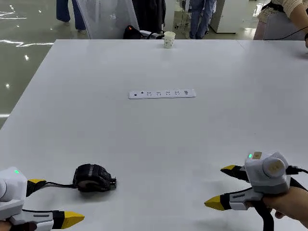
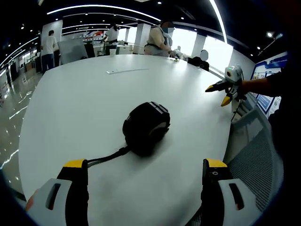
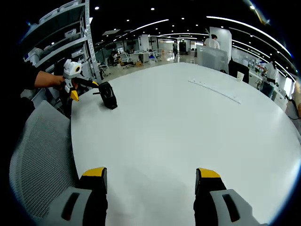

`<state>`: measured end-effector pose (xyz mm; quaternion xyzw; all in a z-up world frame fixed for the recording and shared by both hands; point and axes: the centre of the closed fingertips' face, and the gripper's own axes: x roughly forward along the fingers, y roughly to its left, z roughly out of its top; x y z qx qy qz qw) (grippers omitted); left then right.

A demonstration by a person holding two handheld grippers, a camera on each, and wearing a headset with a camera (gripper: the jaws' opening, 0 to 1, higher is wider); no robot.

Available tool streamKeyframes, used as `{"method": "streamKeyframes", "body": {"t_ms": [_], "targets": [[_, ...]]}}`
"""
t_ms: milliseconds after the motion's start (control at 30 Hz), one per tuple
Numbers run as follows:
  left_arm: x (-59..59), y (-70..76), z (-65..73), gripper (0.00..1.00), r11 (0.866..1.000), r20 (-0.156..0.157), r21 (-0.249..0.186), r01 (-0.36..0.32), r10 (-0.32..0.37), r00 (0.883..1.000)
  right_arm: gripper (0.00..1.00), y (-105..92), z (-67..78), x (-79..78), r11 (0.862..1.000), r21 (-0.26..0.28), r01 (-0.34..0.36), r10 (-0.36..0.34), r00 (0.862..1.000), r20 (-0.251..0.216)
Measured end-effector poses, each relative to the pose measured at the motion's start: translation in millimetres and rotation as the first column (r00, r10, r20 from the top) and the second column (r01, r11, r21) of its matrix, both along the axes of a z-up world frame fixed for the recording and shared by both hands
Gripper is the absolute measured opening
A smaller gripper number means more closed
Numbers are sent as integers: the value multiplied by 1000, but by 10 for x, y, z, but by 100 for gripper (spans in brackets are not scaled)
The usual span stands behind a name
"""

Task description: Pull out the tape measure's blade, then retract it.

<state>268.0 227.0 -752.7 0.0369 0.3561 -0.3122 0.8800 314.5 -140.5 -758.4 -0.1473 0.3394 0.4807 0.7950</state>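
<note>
A broad white desk [image 1: 154, 144] carries a long white plastic power strip [image 1: 161, 94]. Beyond the strip, by the far edge, stands a small white paper cup [image 1: 169, 39]. Nearer than the strip and to its left lies a round black tape measure [image 1: 94, 177].

No text, brand or number can be read; markings on the power strip [image 1: 162, 94] and the blue wall poster [image 2: 272, 65] are too small.
</note>
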Motion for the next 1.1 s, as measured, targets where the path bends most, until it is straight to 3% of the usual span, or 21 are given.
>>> {"method": "streamKeyframes", "body": {"t_ms": [200, 267, 600, 1100], "targets": [[-1, 48, 13, 99, 1000, 10, 0, -6, 6, 1000, 81, -269, -30, -80, 999, -48, -15, 16, 1000, 23], [19, 63, 48, 99, 1000, 46, 4, -2, 2, 999, 82, -348, -47, -82, 998, -60, -15, 17, 999, 30], [-75, 171, 14, 99, 999, 21, 41, 4, -5, 1000, 98, -698, -52, -49, 997, -52, 48, -47, 998, 32], [-137, 208, 26, 99, 999, -9, 31, -7, 7, 1000, 99, -807, -48, -110, 996, -67, 61, -59, 998, 23]]}}
